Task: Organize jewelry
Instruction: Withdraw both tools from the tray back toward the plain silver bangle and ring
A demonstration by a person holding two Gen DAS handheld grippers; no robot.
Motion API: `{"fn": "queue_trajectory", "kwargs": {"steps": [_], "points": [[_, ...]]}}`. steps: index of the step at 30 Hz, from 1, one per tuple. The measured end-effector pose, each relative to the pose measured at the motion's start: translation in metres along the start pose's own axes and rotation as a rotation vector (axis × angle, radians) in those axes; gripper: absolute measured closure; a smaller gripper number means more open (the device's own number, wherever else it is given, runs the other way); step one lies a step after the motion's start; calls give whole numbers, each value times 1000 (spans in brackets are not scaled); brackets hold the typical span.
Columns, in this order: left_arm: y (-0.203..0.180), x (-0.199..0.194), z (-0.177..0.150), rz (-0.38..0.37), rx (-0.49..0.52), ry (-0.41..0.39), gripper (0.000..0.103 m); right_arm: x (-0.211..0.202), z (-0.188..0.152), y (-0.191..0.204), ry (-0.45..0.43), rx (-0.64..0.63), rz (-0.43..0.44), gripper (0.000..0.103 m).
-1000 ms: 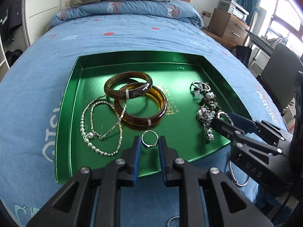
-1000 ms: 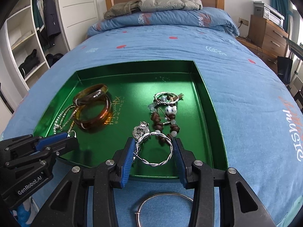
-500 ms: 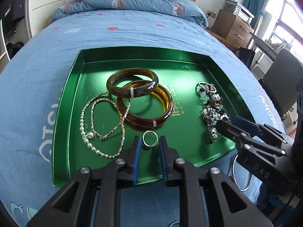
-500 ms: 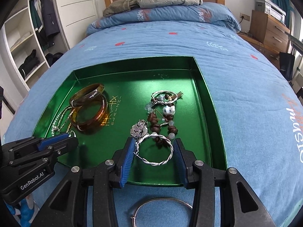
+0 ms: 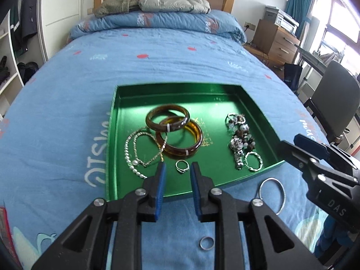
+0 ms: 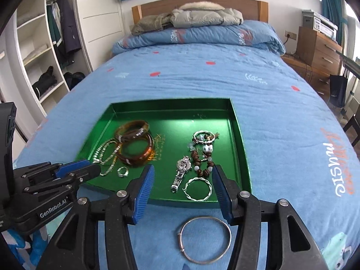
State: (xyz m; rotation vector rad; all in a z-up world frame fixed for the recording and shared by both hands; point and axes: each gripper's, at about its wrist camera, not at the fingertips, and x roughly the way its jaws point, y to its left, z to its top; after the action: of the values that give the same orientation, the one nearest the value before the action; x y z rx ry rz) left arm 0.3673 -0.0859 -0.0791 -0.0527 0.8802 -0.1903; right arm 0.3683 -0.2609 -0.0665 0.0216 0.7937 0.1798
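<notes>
Both claws risen off green tray [image 5: 113,135]; left claw [image 5: 176,168], right claw [image 6: 183,175] opening, empty.

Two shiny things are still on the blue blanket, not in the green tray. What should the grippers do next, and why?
Probably lower the right gripper, its jaws opening with nothing between them, onto the thin silver bangle on the blue bedspread. The bangle lies just below the gripper, outside the green metal tray. The small plain silver ring also waits outside, under the left gripper.
</notes>
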Motion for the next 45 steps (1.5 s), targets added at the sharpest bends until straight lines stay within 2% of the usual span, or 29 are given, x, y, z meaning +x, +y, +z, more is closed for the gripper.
{"fn": "queue_trajectory", "kwargs": {"steps": [6,20,29,31,33,35,45], "points": [[-1,-52,-6,34,8,-84,82,-54,-2,10,-61,5,6,48],[3,-170,-47,118,6,-165,82,-173,-40,44,-167,10,2,44],[13,-232,-65,130,-8,-225,82,-224,-57,60,-233,-5,15,44],[13,-243,-69,124,-14,-232,82,-235,-61,62,-251,-8,18,44],[12,-249,-74,116,-22,-232,72,-244,-65,64,-262,-13,21,44],[11,-255,-79,120,-26,-241,67,-252,-71,65,-268,-18,20,43],[2,-244,-101,109,-23,-212,66,-255,-93,47,-261,18,2,43]]}}
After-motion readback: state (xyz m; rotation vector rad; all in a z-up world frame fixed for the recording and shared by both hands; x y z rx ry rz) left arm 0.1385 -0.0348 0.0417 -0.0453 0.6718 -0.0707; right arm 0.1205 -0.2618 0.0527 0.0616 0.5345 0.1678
